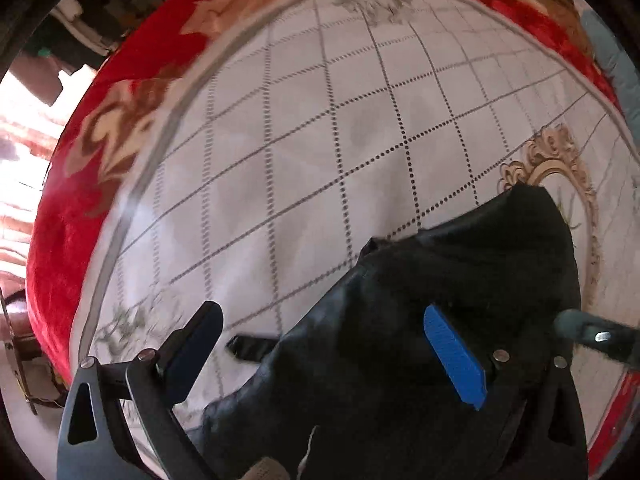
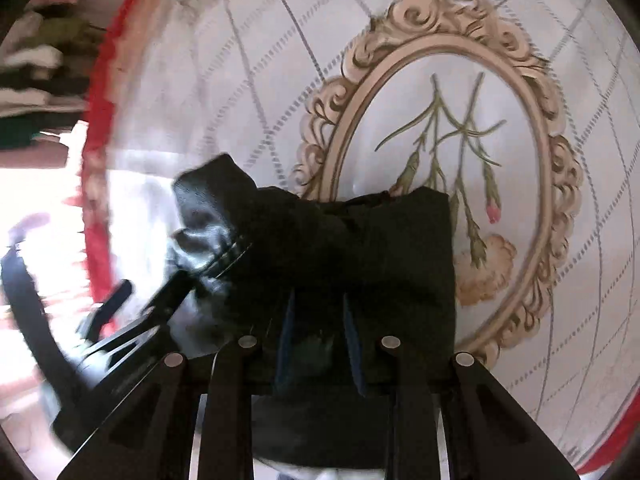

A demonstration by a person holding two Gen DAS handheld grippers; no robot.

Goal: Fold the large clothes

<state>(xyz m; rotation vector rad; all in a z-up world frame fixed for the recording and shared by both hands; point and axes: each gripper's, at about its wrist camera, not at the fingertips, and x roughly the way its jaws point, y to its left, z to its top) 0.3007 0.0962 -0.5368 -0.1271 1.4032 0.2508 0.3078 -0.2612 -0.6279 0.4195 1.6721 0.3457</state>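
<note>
Pinching black garment (image 2: 360,264) w/ right gripper (image 2: 320,340): blue pads (image 2: 286,336) drawn close on a fold of the cloth. Left gripper (image 1: 324,360) spread wide, dark finger (image 1: 192,356) over bare sheet, blue pad (image 1: 454,360) over the garment, nothing clamped. Garment bunched on white grid-pattern sheet (image 1: 300,140), long axis running from the grippers out toward the oval scroll-frame print (image 2: 440,160), far edge overlapping that frame's near rim. Loose flap (image 2: 212,184) sticks up left of the frame. Red floral blanket (image 1: 80,200) borders the sheet, well apart from the frame. Right-wrist view is motion-blurred at left.
</note>
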